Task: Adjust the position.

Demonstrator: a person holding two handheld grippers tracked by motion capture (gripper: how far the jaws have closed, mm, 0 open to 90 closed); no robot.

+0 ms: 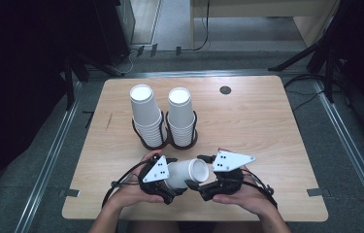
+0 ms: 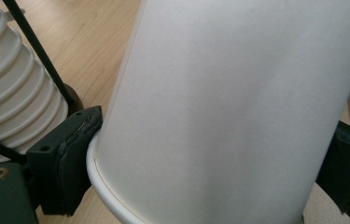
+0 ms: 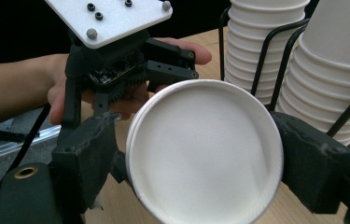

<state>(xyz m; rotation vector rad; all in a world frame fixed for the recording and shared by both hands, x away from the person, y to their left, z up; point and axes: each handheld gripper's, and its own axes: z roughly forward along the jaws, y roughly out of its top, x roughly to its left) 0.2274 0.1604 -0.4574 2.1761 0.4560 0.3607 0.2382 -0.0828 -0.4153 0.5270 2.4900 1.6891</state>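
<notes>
A white paper cup (image 1: 185,173) lies on its side just above the table's front edge, held between both grippers. My left gripper (image 1: 172,175) is shut on the cup (image 2: 238,102) close to its rolled rim, one pad (image 2: 72,154) pressed against its wall. My right gripper (image 1: 198,172) is shut on the other end. In the right gripper view the cup's round base (image 3: 205,154) faces the camera with a black jaw touching each side, and a second edge shows behind the base at its left.
Two tall stacks of white cups, left (image 1: 146,116) and right (image 1: 181,116), stand upside down in a black wire holder (image 1: 167,143) mid-table, just beyond the grippers. A dark round grommet (image 1: 225,90) sits near the far edge. Bare wooden table (image 1: 267,131) lies to the right.
</notes>
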